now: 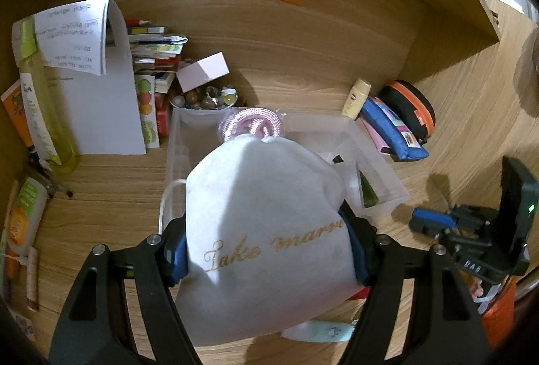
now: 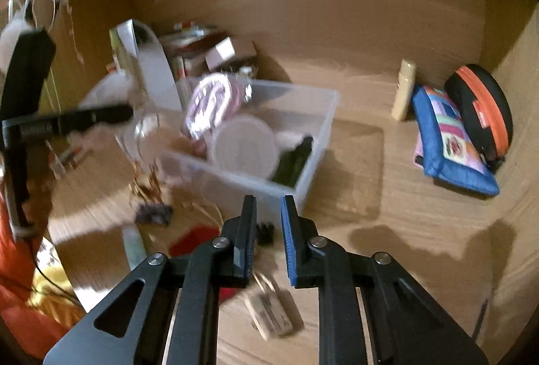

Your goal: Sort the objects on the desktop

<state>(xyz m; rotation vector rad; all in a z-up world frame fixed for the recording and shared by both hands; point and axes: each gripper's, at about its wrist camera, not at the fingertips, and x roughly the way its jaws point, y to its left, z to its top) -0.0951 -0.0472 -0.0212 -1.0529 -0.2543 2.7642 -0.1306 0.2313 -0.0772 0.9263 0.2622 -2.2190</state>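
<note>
Pouch: a white drawstring pouch (image 1: 262, 223) with gold script lettering is the thing in hand; it is clamped across its middle by the left gripper (image 1: 266, 250), whose blue pads press into the cloth on both sides so the soft fabric bulges above and below them.
Where it is: held off the desk, in front of and partly over the near wall of the clear plastic bin (image 1: 387, 163), neck end towards the bin.
Why held so: gripping the belly rather than the cord likely keeps a floppy bag from swinging on the way over the rim.
Bin contents: a pink coiled cord (image 1: 249, 124) leans at the back; a round white lid (image 2: 242, 146) and a dark green item (image 2: 293, 163) lie inside, which suggests this bin is the collecting place.
Right gripper: the right gripper (image 2: 268, 230) has its jaws drawn close together with nothing seen between them; it hangs low over the desk just short of the bin's near corner.
Nearby loose things: a small tan tag-like object (image 2: 273, 314) and a red scrap (image 2: 195, 240) lie on the desk below the right gripper, probably next to be sorted.
Set aside: a blue pouch (image 2: 451, 146) and an orange-zipped black case (image 2: 481, 109) lean by the right wall, apart from the bin.
</note>
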